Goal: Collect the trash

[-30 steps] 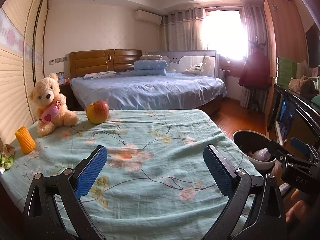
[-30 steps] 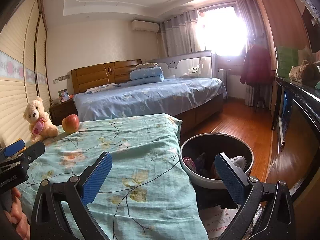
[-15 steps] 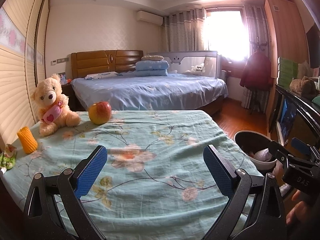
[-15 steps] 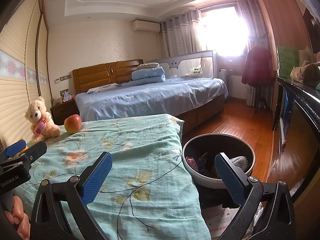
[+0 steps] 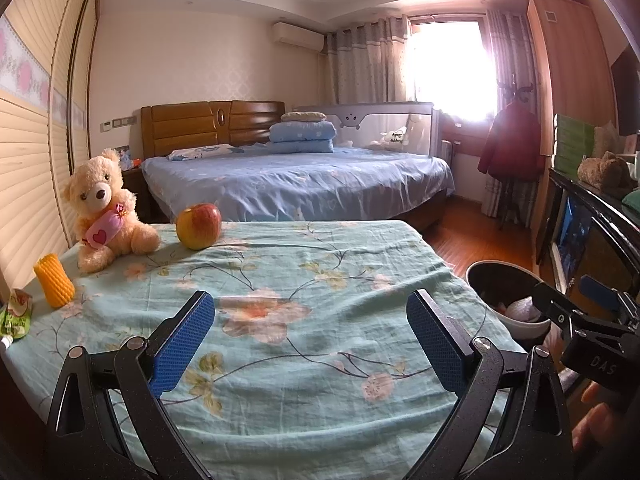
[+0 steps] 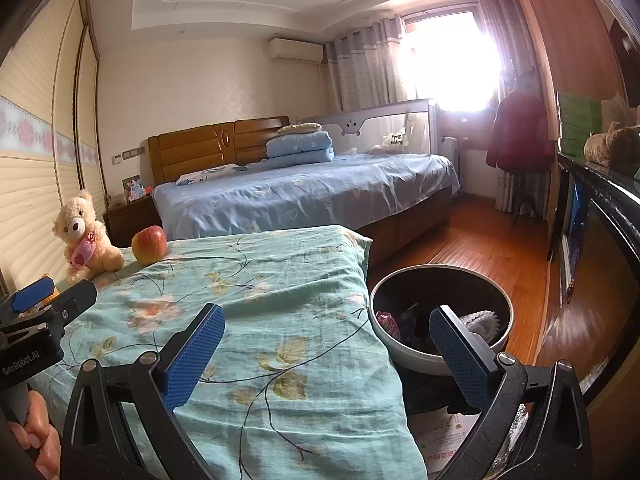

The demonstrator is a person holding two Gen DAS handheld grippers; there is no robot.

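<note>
A round black trash bin (image 6: pixel 440 308) stands on the floor right of the floral-covered table (image 6: pixel 256 296); it holds wrappers and a white item. In the left wrist view the bin (image 5: pixel 504 288) shows at the right edge. A green crumpled wrapper (image 5: pixel 16 314) lies at the table's far left edge. My left gripper (image 5: pixel 310 340) hovers open over the cloth (image 5: pixel 304 280) with nothing between its pads. My right gripper (image 6: pixel 326 350) is open too, straddling the table's right edge and the bin, empty.
On the table's far left sit a teddy bear (image 5: pixel 106 208), an apple (image 5: pixel 199 226) and a yellow corn toy (image 5: pixel 54 286). A blue bed (image 5: pixel 296 184) lies beyond. A dark cabinet (image 6: pixel 600 264) lines the right wall. Paper (image 6: pixel 444 440) lies on the floor below the bin.
Both views have shifted slightly; the bear, apple and corn drift a little rightward in the left wrist view. Both grippers stay open and empty.
</note>
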